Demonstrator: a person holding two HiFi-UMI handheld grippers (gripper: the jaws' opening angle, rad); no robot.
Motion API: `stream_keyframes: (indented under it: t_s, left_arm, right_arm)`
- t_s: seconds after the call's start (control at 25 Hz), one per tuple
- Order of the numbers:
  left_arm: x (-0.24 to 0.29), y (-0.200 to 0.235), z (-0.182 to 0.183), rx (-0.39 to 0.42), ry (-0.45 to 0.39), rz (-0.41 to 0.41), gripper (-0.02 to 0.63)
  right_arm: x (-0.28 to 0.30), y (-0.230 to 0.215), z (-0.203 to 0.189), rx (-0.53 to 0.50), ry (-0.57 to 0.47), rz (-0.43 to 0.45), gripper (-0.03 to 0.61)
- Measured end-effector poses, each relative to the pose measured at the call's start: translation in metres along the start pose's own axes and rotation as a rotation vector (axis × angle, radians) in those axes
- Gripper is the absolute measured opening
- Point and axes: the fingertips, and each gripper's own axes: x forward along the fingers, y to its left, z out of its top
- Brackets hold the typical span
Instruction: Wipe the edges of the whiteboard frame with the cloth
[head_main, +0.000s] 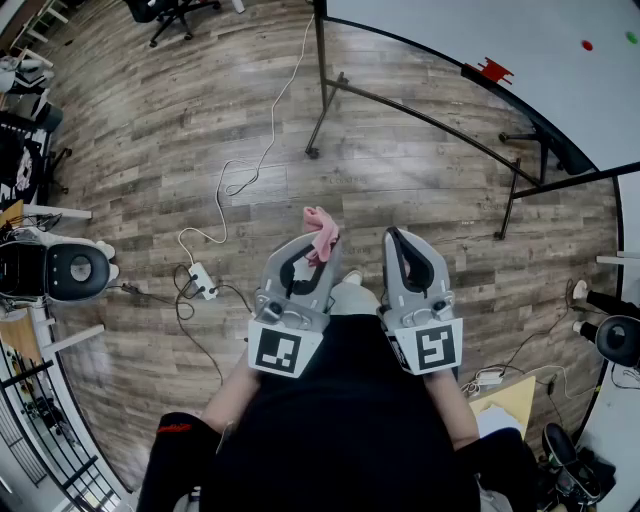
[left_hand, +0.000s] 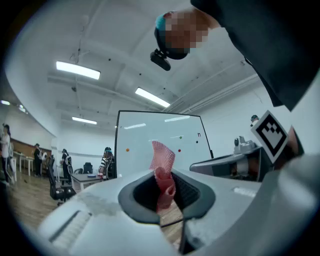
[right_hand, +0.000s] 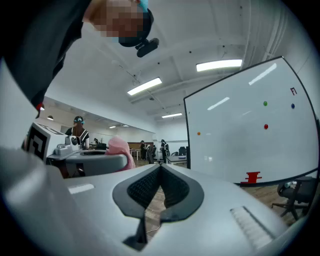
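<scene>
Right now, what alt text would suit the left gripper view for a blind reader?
A grey two-jaw left gripper is shut on a crumpled pink mesh cloth that sticks up between its jaws. Beyond stands a black-framed whiteboard in a bright office.

Bright, even indoor light all round. Long white ceiling strip lamps (left_hand: 77, 70) blaze overhead in the left gripper view, a touch blown out, and pale streaks of glare run across the glossy white whiteboard (right_hand: 250, 125) in the right gripper view. In the head view the grey-brown wood-plank floor (head_main: 200, 120) is flatly lit, with only faint, soft shadows. There's heavy fisheye bending here: the board's black frame edge (head_main: 545, 130) curves hard. Both gripper views fall to black at the corners. Up close the grey plastic left gripper (left_hand: 164, 172) smears soft, while the pink mesh cloth (left_hand: 162, 152) reads sharp.
</scene>
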Motion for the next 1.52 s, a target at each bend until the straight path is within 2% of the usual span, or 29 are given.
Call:
stream_keyframes:
  t_s: [0.24,0.48,0.84,1.12,1.52]
  left_arm:
    - [-0.023,-0.020,0.024,0.088,-0.040,0.025,0.040]
    - [-0.039,-0.033,0.017,0.019,-0.010,0.068,0.040]
    - [-0.036,-0.053,0.024,0.019,-0.029,0.050,0.040]
    - [-0.010,-0.070,0.025,0.041,-0.039,0.000,0.040]
    - [0.015,-0.034,0.001,0.019,-0.017,0.030,0.040]
  right_arm:
    - [-0.033,0.019,0.007,-0.011,-0.033,0.007,0.000]
    - [-0.054,0.021,0.012,-0.002,-0.048,0.012,0.000]
    - [-0.076,0.016,0.009,-0.013,-0.032,-0.004,0.000]
    - [-0.080,-0.015,0.001,0.012,-0.023,-0.058,0.002]
    - [-0.039,-0.023,-0.007,-0.021,-0.014,-0.035,0.002]
